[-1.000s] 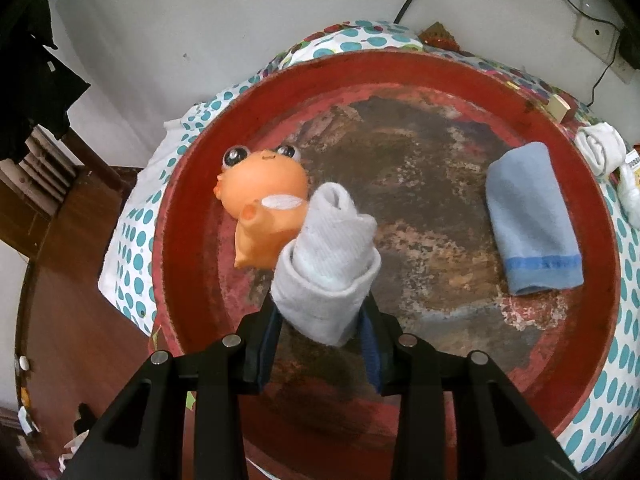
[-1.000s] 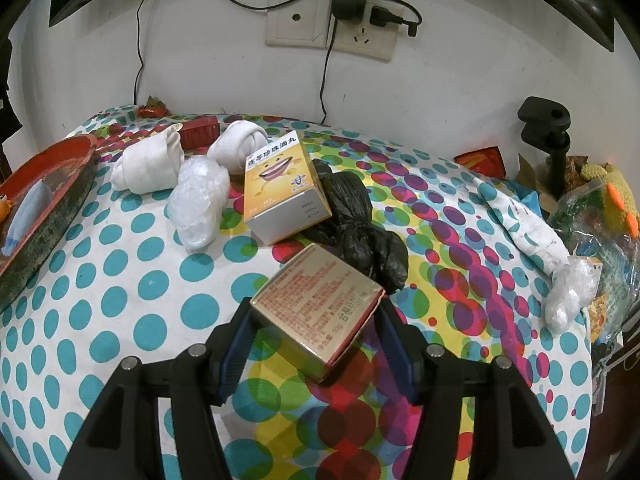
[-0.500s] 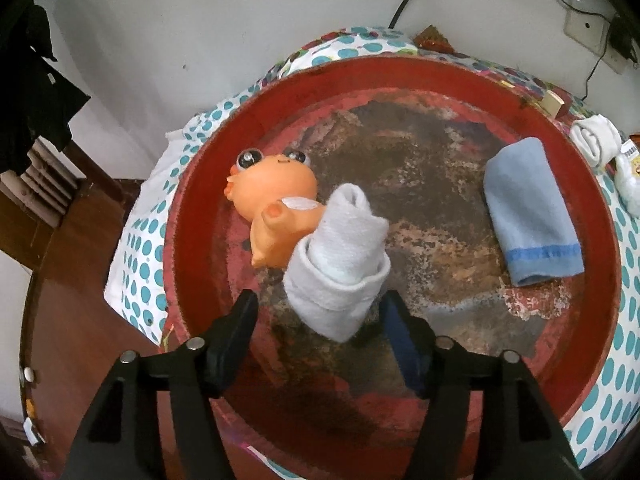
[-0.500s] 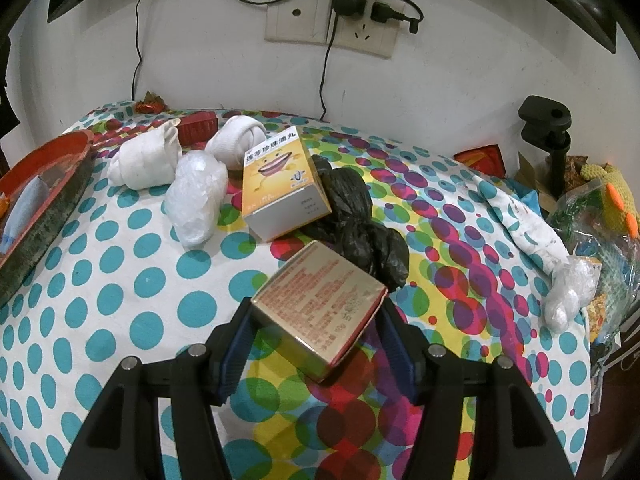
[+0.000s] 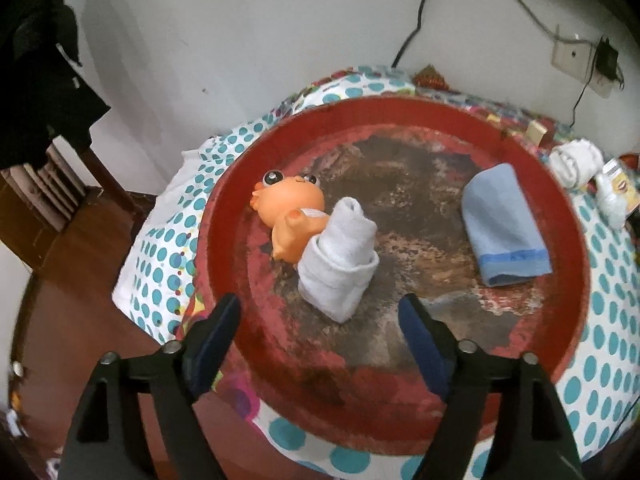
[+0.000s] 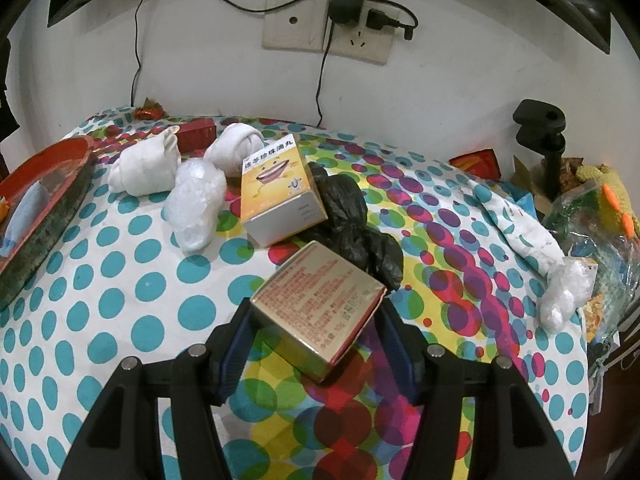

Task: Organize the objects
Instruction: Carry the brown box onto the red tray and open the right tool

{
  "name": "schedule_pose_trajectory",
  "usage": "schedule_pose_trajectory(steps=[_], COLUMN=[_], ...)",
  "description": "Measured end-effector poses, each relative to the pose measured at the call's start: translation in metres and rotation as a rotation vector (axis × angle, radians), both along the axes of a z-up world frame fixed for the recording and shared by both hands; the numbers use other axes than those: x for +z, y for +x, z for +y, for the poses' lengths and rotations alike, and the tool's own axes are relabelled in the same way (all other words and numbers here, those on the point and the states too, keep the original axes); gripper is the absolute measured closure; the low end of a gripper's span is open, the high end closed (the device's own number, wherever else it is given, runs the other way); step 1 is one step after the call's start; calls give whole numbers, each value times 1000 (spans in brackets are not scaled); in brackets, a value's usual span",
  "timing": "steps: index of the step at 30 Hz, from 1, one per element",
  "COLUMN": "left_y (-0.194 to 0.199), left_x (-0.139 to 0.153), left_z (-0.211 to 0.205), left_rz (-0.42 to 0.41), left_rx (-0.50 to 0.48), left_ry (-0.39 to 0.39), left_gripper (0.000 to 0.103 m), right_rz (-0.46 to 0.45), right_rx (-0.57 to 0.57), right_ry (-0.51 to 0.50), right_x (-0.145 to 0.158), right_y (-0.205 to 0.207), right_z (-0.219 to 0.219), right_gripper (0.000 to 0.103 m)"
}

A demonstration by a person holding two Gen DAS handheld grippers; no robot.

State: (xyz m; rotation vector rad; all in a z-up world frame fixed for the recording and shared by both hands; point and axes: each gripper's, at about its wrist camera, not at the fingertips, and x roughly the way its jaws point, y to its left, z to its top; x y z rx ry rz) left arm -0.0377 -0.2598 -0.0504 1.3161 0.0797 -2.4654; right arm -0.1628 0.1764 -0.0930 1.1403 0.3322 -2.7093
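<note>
The left gripper [image 5: 320,314] is opening its jaws, clear of the rolled white sock [image 5: 338,266] lying just ahead in the red tray [image 5: 560,208], while the right gripper [image 6: 314,330] clamps a gold box [image 6: 316,304].

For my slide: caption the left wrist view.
Left gripper opening above rolled white sock in red tray.

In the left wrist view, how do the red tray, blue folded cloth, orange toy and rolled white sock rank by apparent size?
1. red tray
2. blue folded cloth
3. rolled white sock and orange toy: alike; the sock hides part of the toy.
</note>
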Motion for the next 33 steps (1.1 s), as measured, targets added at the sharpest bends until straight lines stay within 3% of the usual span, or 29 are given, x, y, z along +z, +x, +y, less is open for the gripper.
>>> schedule_pose_trajectory(steps=[4,7,12,18,22,27,33], left_y=[17,28,33,39,42,45,48], left_x=[3,5,-1,-6,-6,-7,-4], left_z=[1,5,12,7,6,-9,-12], left_rz=[50,86,86,92,99,108,108], left_rx=[41,63,52,46,35,62,87], left_ry=[36,6,-42,-34,-94,8,-22], left_gripper=[20,17,16,14,9,9,8], right_rz=[20,9,11,-8,6,26,5], right_rx=[-3,-3,-7,-13,38,162,315], right_ry=[-8,5,26,42,44,46,7], right_x=[3,1,0,1,19,45,61], right_y=[3,2,2,8,22,36,47], right_z=[0,-2,-6,-17,-46,-101,-176], right_gripper=[42,42,42,42,42,42,42])
